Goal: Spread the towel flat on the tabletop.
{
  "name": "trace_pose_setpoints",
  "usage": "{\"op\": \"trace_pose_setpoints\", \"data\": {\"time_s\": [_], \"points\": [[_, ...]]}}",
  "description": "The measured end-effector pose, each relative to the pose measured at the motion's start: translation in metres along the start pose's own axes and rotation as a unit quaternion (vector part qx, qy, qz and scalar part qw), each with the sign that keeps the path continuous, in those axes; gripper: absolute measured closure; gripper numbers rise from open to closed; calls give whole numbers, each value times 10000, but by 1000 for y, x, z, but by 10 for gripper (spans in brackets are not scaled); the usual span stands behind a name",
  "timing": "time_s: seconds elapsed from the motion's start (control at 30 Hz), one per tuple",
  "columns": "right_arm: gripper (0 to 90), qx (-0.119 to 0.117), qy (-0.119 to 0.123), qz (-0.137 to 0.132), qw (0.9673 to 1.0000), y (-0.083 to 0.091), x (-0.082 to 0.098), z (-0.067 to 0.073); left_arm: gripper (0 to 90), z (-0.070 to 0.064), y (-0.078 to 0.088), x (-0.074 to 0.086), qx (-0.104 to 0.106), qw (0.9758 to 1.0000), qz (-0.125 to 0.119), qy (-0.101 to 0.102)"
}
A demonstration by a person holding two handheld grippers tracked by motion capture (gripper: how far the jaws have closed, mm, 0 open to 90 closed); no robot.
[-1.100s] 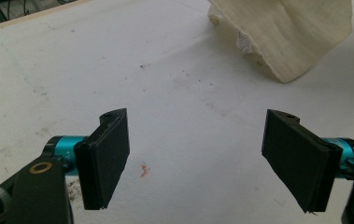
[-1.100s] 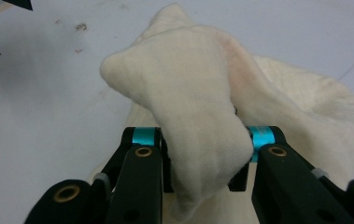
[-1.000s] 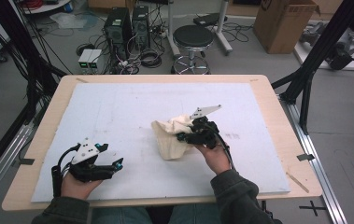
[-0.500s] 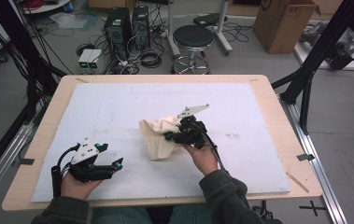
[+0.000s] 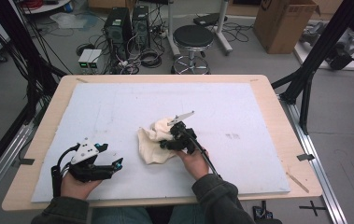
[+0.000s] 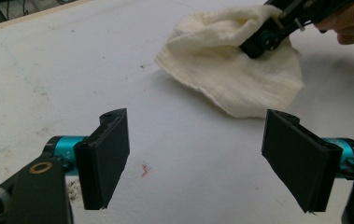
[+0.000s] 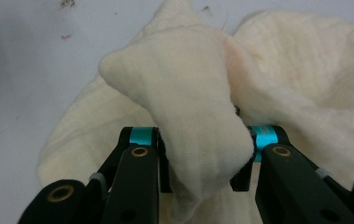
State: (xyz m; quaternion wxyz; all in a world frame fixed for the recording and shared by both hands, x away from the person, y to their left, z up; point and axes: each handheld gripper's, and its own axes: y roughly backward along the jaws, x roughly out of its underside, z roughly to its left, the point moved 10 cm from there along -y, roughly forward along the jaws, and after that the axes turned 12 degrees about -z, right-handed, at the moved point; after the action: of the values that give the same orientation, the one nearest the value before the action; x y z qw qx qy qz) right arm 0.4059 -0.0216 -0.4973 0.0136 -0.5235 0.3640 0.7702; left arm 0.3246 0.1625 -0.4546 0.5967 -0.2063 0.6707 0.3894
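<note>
One cream cloth [image 5: 156, 140] lies bunched near the middle of the desk [image 5: 268, 93], on its white mat [image 5: 118, 107]. The right gripper [image 5: 167, 142] sits at the cloth's 3 o'clock edge, jaws clenched on a raised fold and just eased slightly wider. The left gripper [image 5: 116, 164] rests at the cloth's 8 o'clock, jaws spread, nothing between them.

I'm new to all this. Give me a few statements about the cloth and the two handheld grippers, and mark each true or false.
1. The right gripper has a fold of the cream cloth between its jaws. True.
2. The left gripper holds the cloth too. False: its jaws stand wide open over bare white mat, apart from the cloth.
3. The cloth lies flat and smooth. False: it is bunched and partly lifted.
4. The table has a wooden edge. True.
</note>
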Motion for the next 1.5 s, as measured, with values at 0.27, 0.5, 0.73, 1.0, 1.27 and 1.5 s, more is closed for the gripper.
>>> {"op": "trace_pose_setpoints", "data": {"time_s": [0.27,0.5,0.73,1.0,1.27,1.5], "points": [[599,104,-15,-35,9999,-2,2,-1,238,-2,-1,0,49,10000,29,-38],[443,-21,82,-134,9999,9,-4,0,238,-4,-3,1,72,10000,44,-35],[352,-199,131,-359,9991,27,-10,2,238,-8,-6,1,132,9999,75,-50],[322,-160,364,-602,9974,60,-12,-3,239,-14,-14,-1,193,9998,55,-65],[410,-150,556,-566,9967,77,3,-5,296,-25,-25,-7,382,9993,-33,36],[505,-243,562,-466,9970,78,14,-7,372,-32,-34,-9,555,9984,-39,26]]}}
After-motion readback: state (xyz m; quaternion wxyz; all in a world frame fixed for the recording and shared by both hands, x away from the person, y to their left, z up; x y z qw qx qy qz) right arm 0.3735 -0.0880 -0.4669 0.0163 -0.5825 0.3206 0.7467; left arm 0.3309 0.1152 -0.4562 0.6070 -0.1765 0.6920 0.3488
